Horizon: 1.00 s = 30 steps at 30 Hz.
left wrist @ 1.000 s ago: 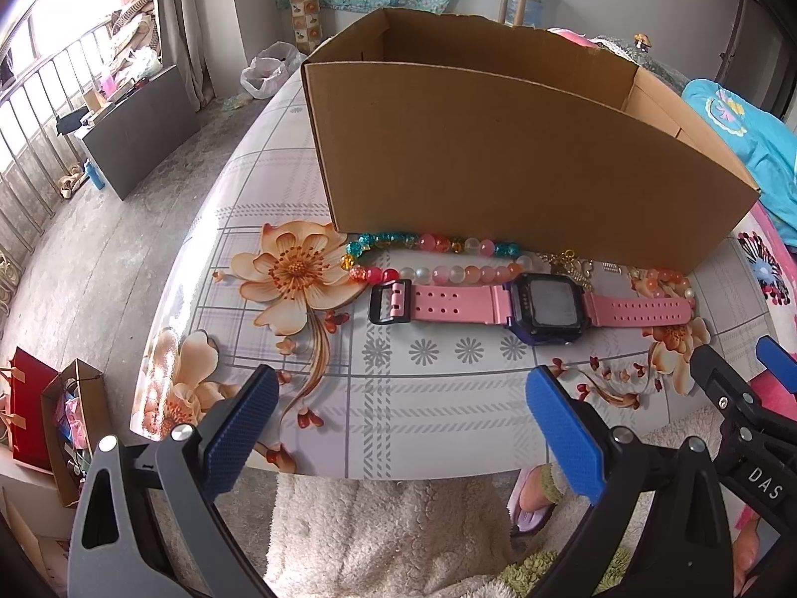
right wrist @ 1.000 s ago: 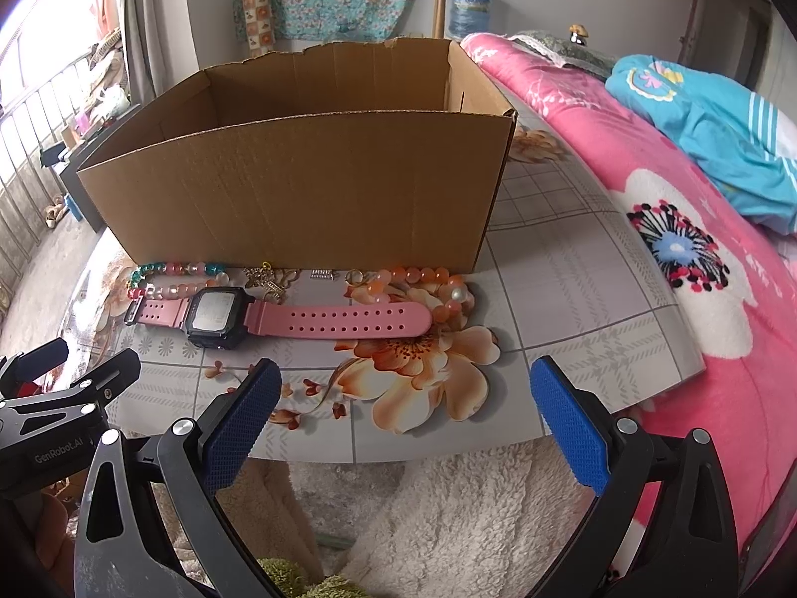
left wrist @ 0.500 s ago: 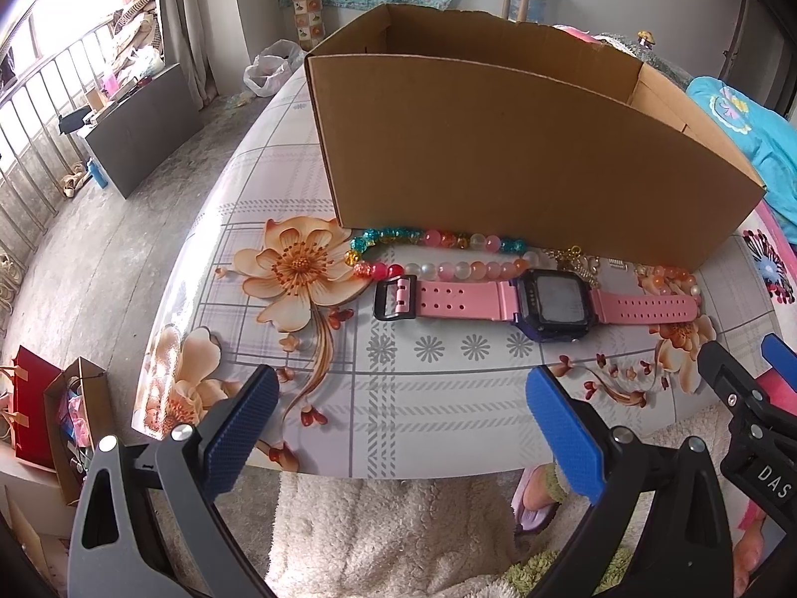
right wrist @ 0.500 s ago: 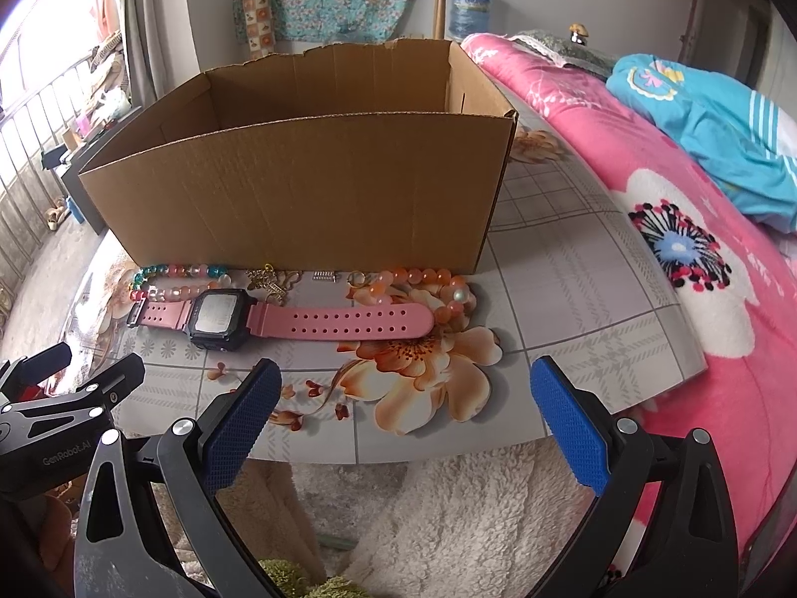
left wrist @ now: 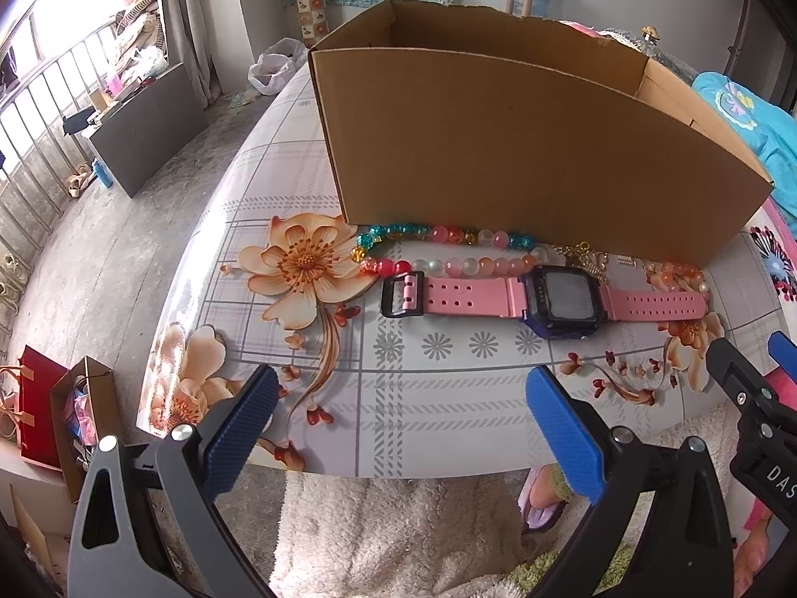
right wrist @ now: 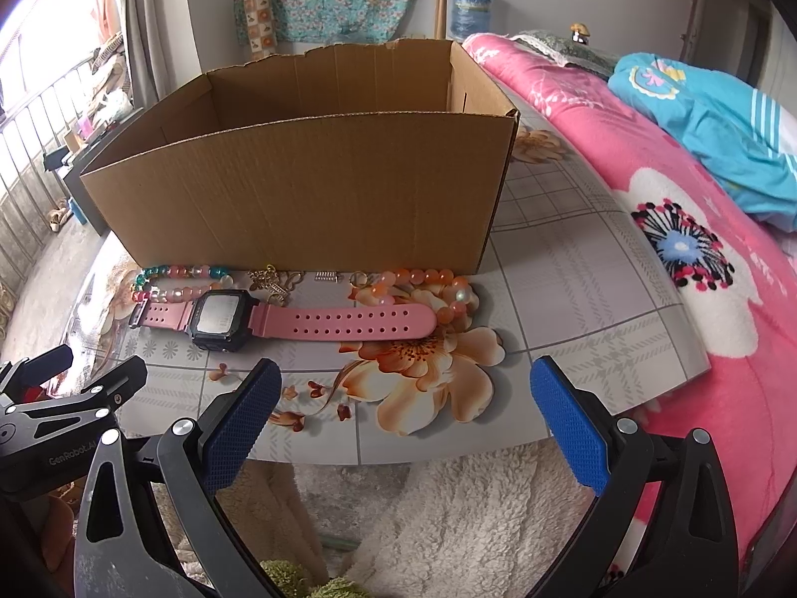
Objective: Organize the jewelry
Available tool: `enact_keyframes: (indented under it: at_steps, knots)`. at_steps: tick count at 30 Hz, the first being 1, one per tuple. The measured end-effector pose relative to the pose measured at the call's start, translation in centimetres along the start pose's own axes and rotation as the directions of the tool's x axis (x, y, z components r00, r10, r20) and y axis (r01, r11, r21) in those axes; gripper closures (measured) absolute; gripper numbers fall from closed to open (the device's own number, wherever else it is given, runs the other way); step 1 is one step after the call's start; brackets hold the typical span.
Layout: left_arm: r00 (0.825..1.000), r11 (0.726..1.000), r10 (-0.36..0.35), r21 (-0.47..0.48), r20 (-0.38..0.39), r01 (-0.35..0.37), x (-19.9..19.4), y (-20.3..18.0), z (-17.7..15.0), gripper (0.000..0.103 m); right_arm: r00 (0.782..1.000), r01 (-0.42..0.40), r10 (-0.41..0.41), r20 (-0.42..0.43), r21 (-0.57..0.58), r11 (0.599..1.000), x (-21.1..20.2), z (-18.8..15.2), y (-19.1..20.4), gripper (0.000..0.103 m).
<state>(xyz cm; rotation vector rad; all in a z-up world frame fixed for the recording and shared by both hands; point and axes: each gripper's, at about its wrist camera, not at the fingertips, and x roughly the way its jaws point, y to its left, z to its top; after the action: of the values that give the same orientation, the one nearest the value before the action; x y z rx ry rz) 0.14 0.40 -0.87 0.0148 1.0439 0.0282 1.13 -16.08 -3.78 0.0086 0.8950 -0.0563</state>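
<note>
Both claws, left gripper (left wrist: 398,423) and right gripper (right wrist: 406,416), gape empty as I line up, probably, the pink watch (left wrist: 548,299) for the cardboard box (right wrist: 299,194).

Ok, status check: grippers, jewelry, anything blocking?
Left gripper and right gripper open, empty, short of the table edge. Pink watch, bead bracelets on table in front of cardboard box. Nothing blocking.

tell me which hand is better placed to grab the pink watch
Left, probably. The watch lies nearly straight ahead of the open left gripper; from the right gripper its face sits off to the left.
</note>
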Motion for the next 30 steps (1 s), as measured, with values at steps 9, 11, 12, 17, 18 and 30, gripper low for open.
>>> enact_keyframes:
  at_steps: [9, 11, 12, 17, 18, 30]
  knots:
    - [1.000, 1.000, 0.018, 0.005, -0.006, -0.018, 0.2, 0.0, 0.1, 0.005, 1.000, -0.014, 0.014, 0.001, 0.007, 1.000, 0.2, 0.0, 0.0, 0.007]
    - [1.000, 1.000, 0.023, 0.008, -0.007, -0.023, 0.2, -0.1, 0.1, 0.005, 1.000, -0.009, 0.009, -0.002, 0.004, 1.000, 0.2, 0.0, -0.2, 0.007]
    - [1.000, 1.000, 0.026, 0.009, -0.008, -0.025, 0.3, -0.1, 0.1, 0.005, 1.000, -0.010, 0.010, -0.002, 0.005, 1.000, 0.2, 0.0, -0.2, 0.007]
    - [0.999, 0.999, 0.038, 0.013, -0.009, -0.037, 0.4, -0.1, 0.2, 0.005, 1.000, -0.022, 0.022, 0.001, 0.015, 1.000, 0.2, -0.1, -0.6, 0.007]
    - [0.999, 0.999, 0.040, 0.012, -0.008, -0.040, 0.5, 0.0, 0.3, 0.005, 0.999, -0.031, 0.031, 0.005, 0.019, 0.999, 0.1, 0.0, -0.7, 0.007]
    - [0.997, 0.998, 0.057, -0.010, 0.043, -0.057, 1.3, 3.9, 1.8, 0.005, 0.974, -0.184, 0.209, 0.085, -0.239, 0.953, -1.0, 1.5, 2.0, 0.007]
